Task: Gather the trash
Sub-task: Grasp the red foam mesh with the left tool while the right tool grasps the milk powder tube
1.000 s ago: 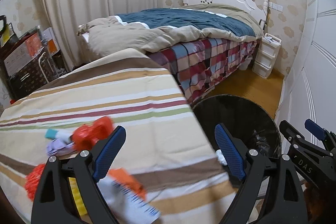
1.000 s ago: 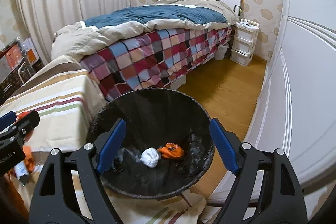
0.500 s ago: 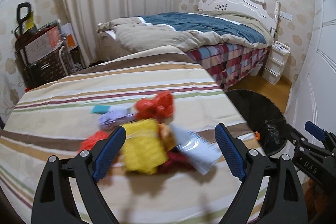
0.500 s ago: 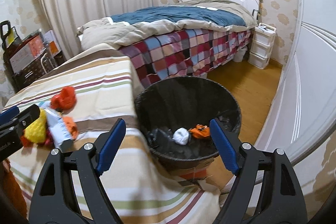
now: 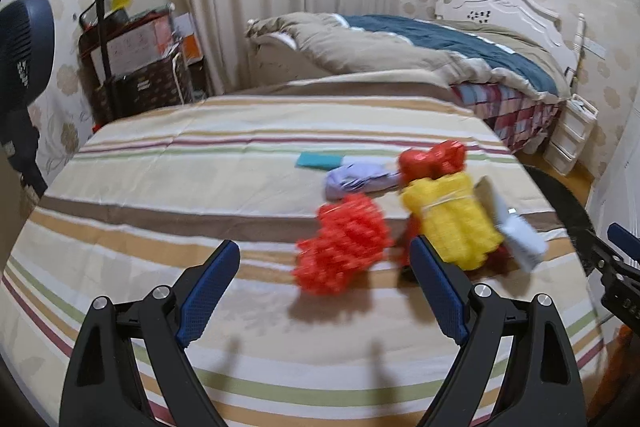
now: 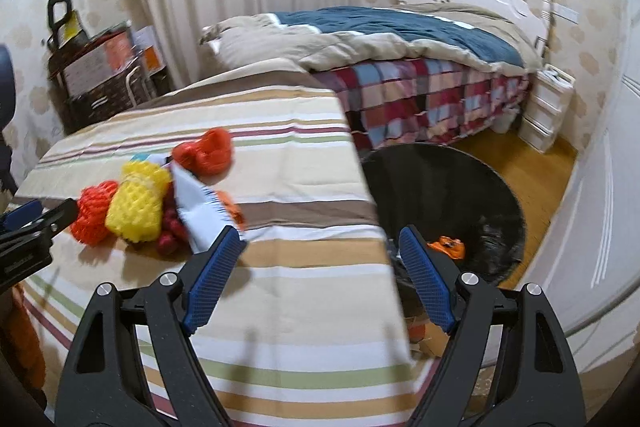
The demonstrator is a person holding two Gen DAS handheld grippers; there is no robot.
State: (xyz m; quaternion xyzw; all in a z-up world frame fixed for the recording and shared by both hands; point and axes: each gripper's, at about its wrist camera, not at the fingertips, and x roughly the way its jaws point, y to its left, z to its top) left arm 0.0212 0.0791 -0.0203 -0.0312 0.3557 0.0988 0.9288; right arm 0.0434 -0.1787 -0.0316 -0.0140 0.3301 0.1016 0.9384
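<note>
A pile of trash lies on the striped tablecloth (image 5: 200, 187): a red foam net (image 5: 344, 243), a yellow foam net (image 5: 452, 219), a red wad (image 5: 432, 159), a lilac wrapper (image 5: 356, 181), a teal packet (image 5: 320, 159) and a white paper packet (image 5: 516, 231). My left gripper (image 5: 324, 291) is open and empty, just short of the red net. My right gripper (image 6: 316, 279) is open and empty over the table's right edge. The pile also shows in the right wrist view (image 6: 136, 207). The black trash bin (image 6: 444, 179) on the floor holds an orange scrap (image 6: 448, 246).
A bed with a plaid skirt (image 6: 420, 99) stands behind the table. White drawers (image 6: 548, 107) sit by the headboard. A cart with boxes (image 5: 132, 67) stands at the left wall. A white wardrobe (image 6: 600, 207) is on the right.
Both grippers have swung left, away from the bin and over the table. The trash pile now sits in front of the left gripper. Both stay open.
</note>
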